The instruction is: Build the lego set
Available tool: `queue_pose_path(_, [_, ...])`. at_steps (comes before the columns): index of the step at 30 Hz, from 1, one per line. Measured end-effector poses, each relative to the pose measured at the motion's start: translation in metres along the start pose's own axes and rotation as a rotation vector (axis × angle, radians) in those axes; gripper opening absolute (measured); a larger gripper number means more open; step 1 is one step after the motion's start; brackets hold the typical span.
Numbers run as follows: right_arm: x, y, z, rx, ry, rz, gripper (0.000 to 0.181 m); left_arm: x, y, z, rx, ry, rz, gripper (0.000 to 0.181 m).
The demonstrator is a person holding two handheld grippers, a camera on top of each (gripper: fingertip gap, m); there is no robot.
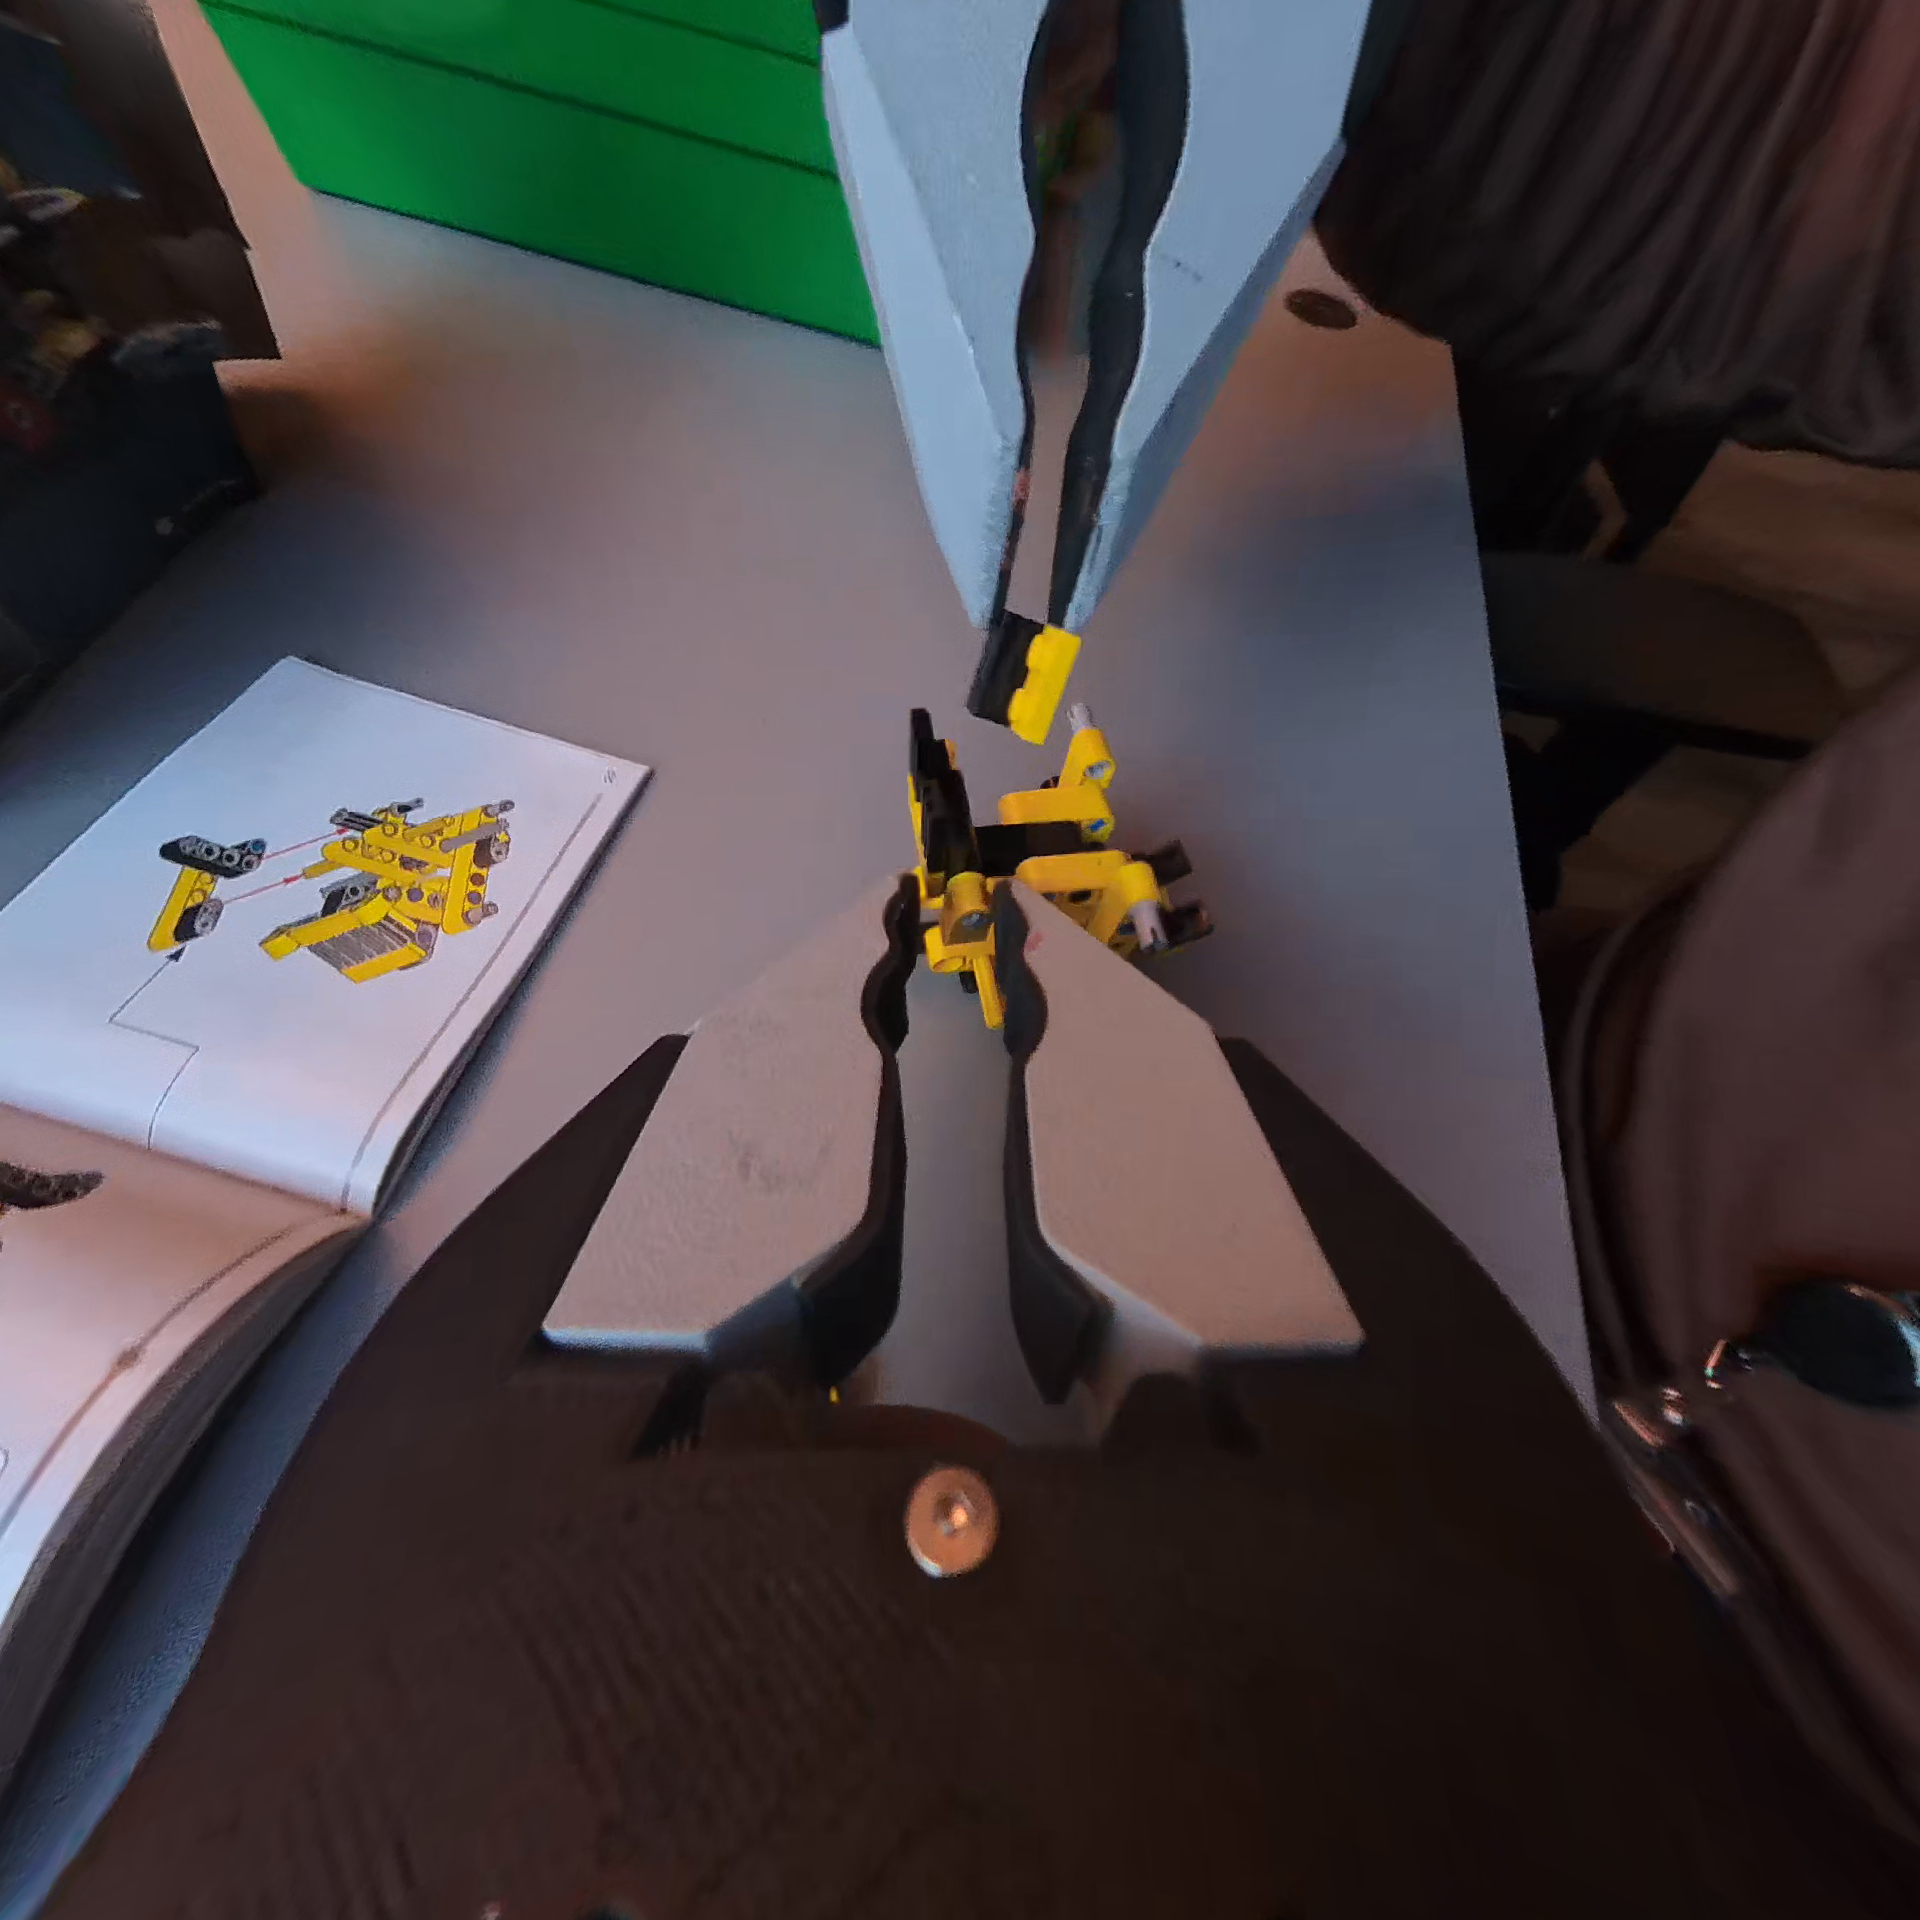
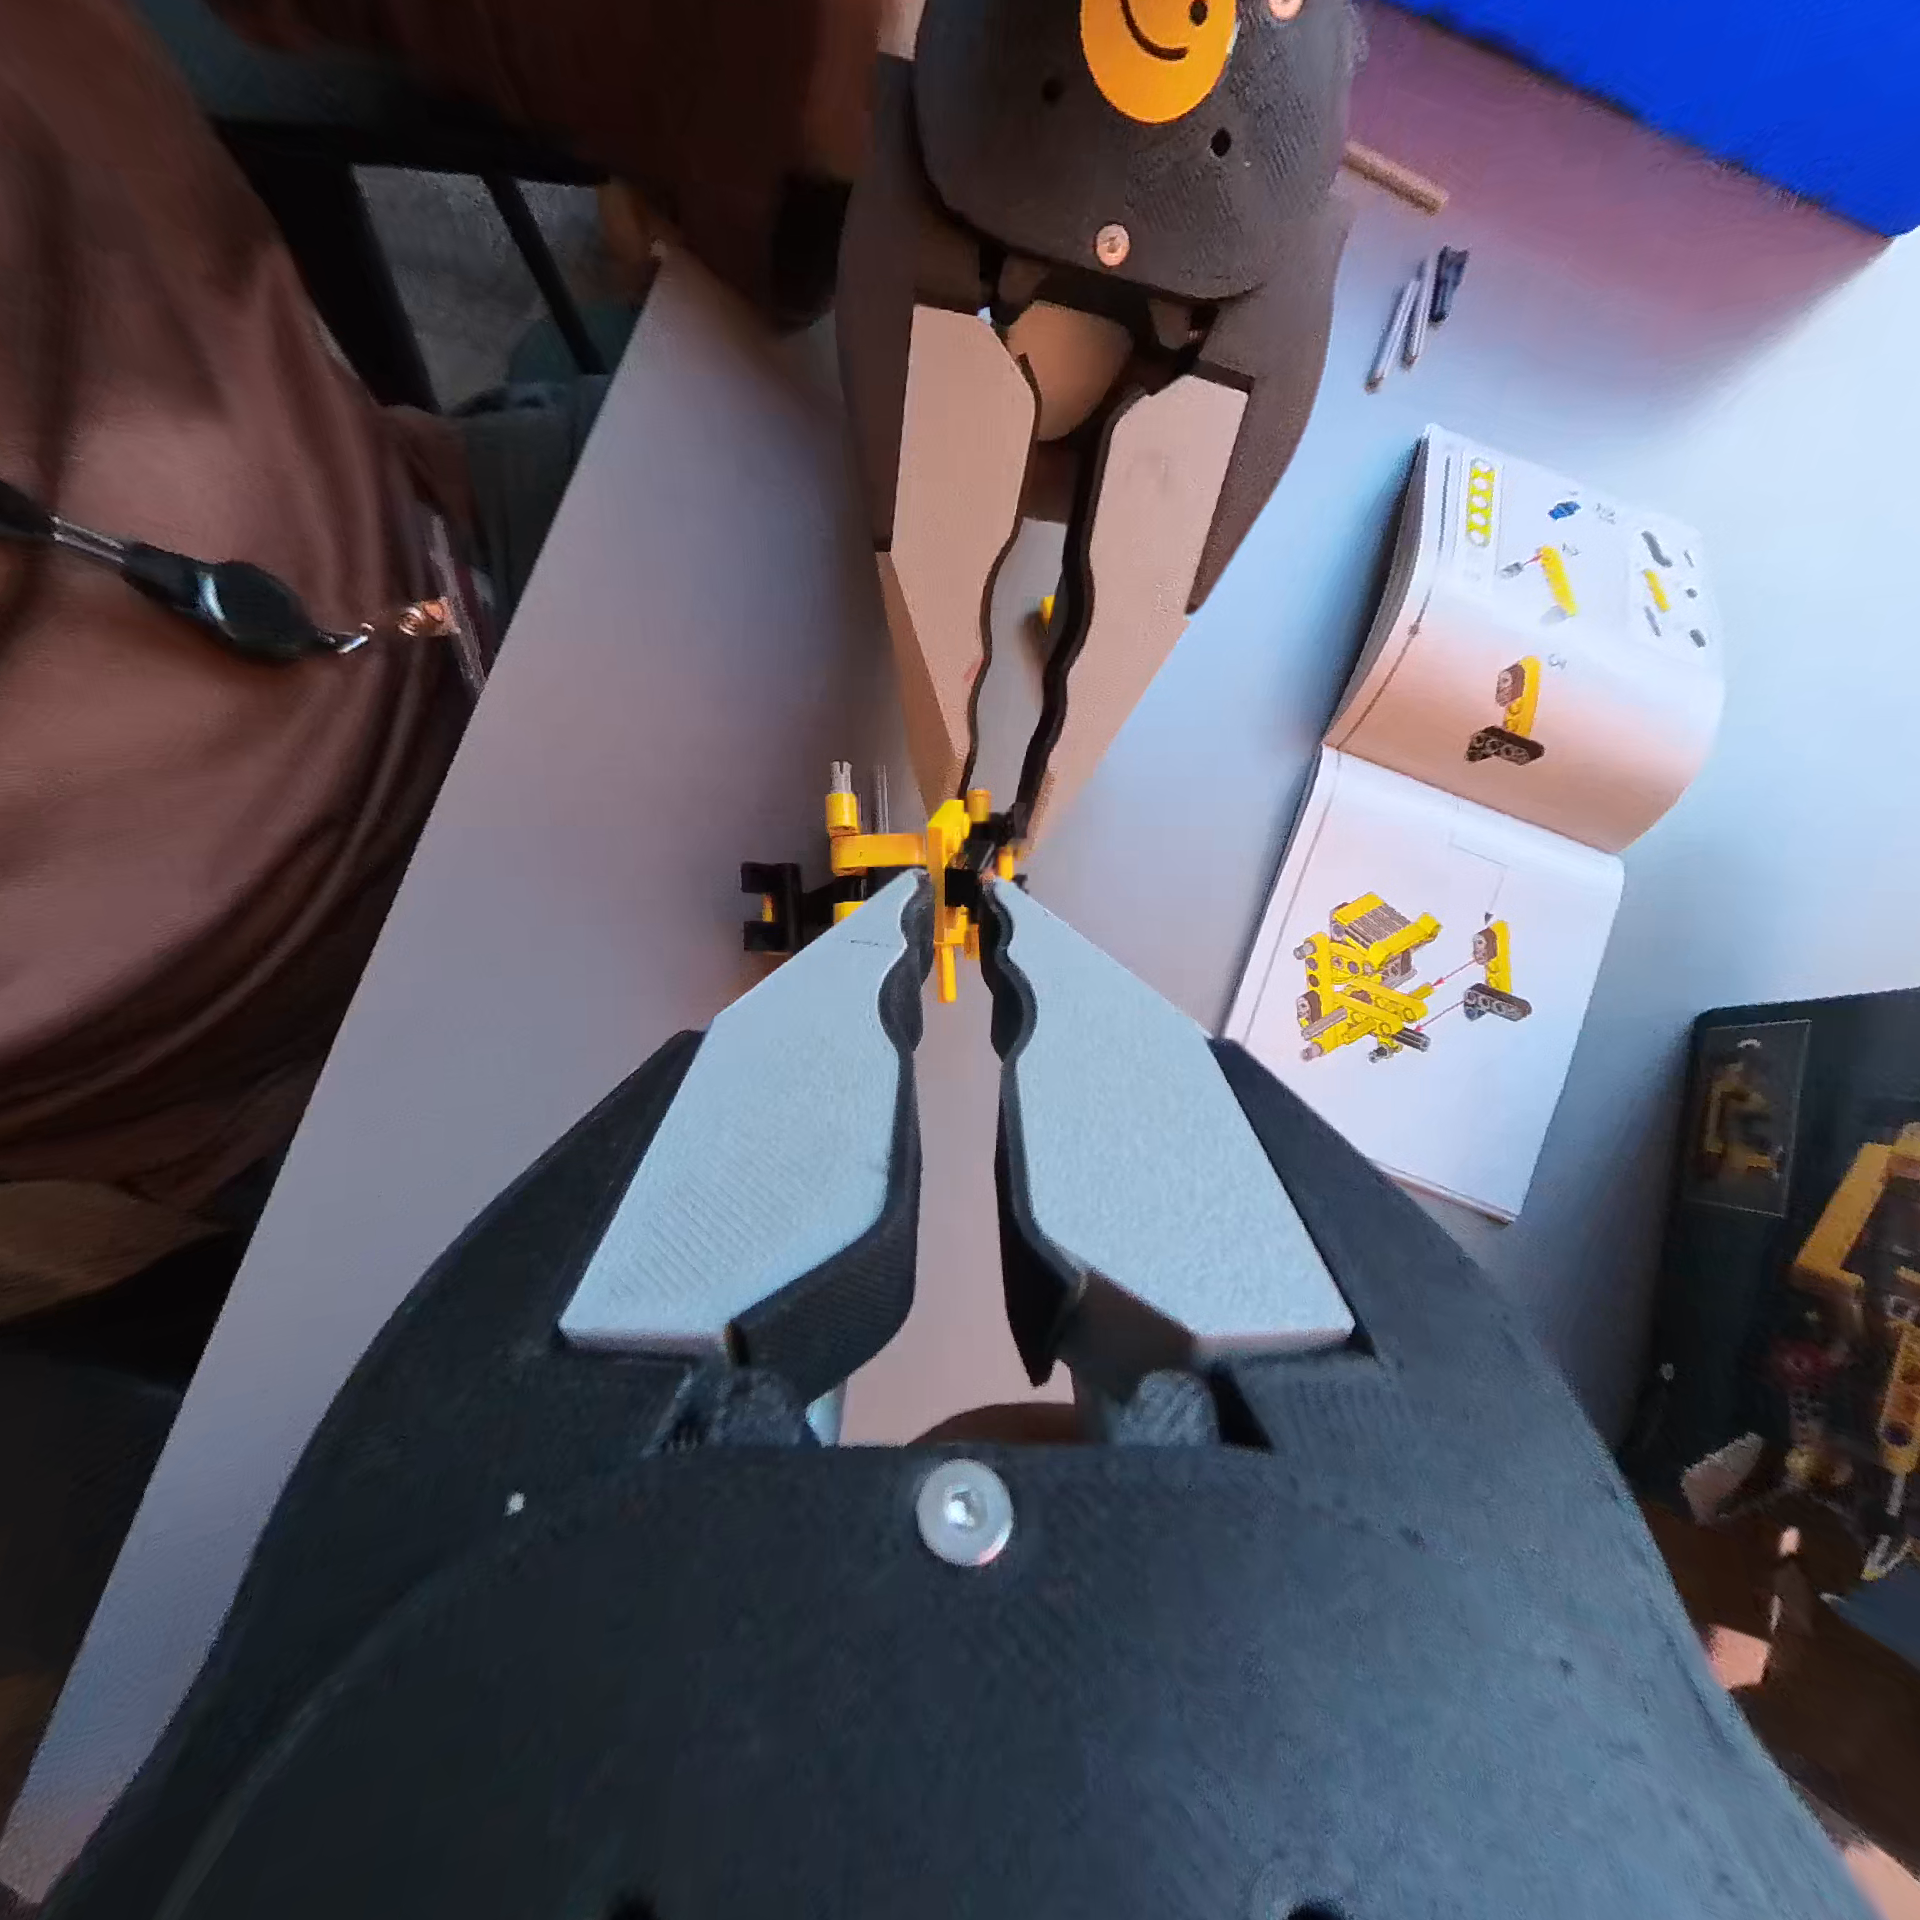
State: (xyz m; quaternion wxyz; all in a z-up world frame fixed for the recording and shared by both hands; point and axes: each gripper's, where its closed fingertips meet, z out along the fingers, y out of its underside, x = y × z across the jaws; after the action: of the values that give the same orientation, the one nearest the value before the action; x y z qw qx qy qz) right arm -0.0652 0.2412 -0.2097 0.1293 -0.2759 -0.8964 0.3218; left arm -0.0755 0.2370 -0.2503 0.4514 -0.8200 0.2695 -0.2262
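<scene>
Two claws meet tip to tip: the left claw [image 1: 961, 935] nearly closed and gripping from below, the right claw [image 1: 1029, 623] pinched tight, angled down from opposite.

Office desk [image 1: 623, 540], instruction booklet [image 1: 312, 935]

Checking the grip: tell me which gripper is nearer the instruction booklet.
Left. The left gripper holds the lego model just beside the instruction booklet; the right gripper, gripping a small yellow-and-black piece, hangs farther off.

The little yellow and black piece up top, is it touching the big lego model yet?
Apart. In the left wrist view, grey table shows between the small piece held by the right gripper and the lego model.
</scene>
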Motion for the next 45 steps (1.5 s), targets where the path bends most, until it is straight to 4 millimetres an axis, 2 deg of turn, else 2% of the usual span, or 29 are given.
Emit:
queue_pose_path(4, [0.004,0.0,-0.001,-0.058,-0.009,0.003,0.005,-0.003,-0.006,0.002,0.065,0.058,-0.054,0.012])
queue_pose_path(11, [0.003,0.002,0.001,-0.147,0.001,0.01,0.005,-0.003,-0.009,0.004,0.086,0.037,-0.036,0.008])
queue_pose_path(13, [0.003,0.003,0.002,-0.17,0.004,0.029,0.005,-0.007,-0.012,0.005,0.103,0.012,-0.046,0.022])
queue_pose_path(18, [0.004,0.005,0.001,-0.222,0.013,0.056,0.005,-0.004,-0.013,0.005,0.11,0.021,-0.024,0.007])
queue_pose_path(34, [0.007,0.008,0.009,-0.376,0.051,0.041,0.005,-0.006,-0.012,0.007,0.094,0.001,-0.024,0.012])
queue_pose_path(45, [-0.003,0.004,0.007,-0.393,0.195,-0.078,0.005,-0.003,-0.01,0.009,0.082,-0.016,0.007,0.009])
